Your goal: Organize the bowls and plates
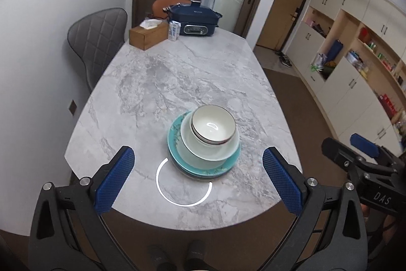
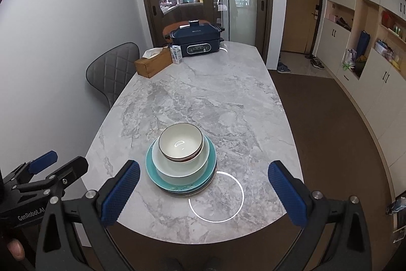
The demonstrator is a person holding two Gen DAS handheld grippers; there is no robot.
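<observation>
One stack stands near the front end of the marble table: a white dark-rimmed bowl inside a pale green bowl, on a teal plate. From the right wrist view the white bowl, pale bowl and teal plate rest on darker plates. My left gripper is open, raised in front of the stack, nothing between its fingers. My right gripper is likewise wide open and holds nothing. Each shows in the other's view: right gripper, left gripper.
At the table's far end stand a wooden tissue box, a small carton and a dark blue electric cooker. A grey padded chair is at the left side. Cabinets and open shelves line the right wall.
</observation>
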